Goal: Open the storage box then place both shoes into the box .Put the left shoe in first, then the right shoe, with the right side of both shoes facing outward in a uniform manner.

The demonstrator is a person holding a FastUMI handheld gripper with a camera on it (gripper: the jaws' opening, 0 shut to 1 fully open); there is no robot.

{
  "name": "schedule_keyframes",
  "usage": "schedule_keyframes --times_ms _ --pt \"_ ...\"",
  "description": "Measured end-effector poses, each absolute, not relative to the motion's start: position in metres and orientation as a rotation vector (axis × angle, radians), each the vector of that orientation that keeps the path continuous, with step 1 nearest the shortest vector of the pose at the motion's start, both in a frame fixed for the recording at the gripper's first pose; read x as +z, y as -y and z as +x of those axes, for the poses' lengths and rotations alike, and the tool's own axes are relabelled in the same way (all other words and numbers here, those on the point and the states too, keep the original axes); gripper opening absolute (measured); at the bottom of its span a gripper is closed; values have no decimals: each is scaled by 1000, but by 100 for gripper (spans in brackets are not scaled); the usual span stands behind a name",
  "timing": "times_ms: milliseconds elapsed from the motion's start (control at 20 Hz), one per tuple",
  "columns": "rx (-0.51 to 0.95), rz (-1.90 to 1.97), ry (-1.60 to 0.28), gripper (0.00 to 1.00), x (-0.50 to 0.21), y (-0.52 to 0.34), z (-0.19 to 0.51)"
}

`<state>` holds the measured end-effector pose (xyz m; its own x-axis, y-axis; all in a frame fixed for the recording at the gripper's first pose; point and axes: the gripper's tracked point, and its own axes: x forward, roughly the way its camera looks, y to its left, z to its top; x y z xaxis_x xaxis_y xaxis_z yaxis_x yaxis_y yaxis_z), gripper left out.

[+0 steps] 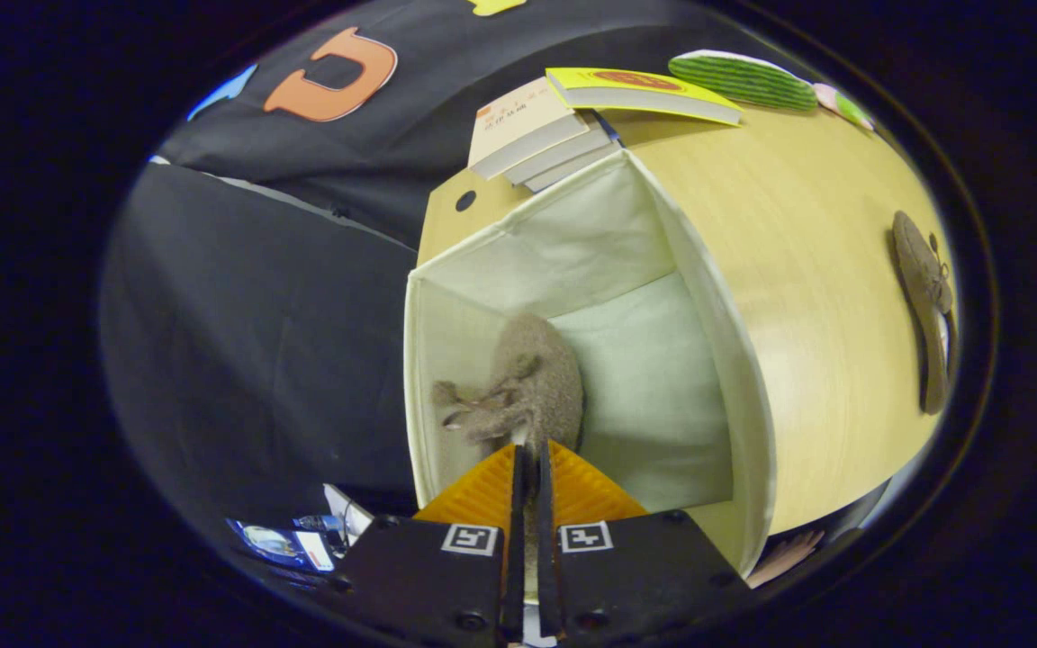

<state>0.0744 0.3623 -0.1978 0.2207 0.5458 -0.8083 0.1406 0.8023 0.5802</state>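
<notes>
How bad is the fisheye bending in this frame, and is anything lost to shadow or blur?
Gripper view: strong bending, the table edge and storage box walls curve. The shoe pinched in the gripper reads clearly; the second shoe is squeezed thin. Even lighting, soft shadow inside the box, no glare.
</notes>
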Motion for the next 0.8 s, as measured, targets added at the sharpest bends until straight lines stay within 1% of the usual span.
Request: schedule_keyframes --times_ms 50,100,300,450,800 --pt "333 643 -1349 8 -195 -369 72" --pt "355 656 -1347 10 -191 -375 71" --pt "438 580 -1268 62 -168 -381 74" --pt "435 531 -1216 100 -154 -371 71" --pt "379 389 -1116 100 -111 -312 66"
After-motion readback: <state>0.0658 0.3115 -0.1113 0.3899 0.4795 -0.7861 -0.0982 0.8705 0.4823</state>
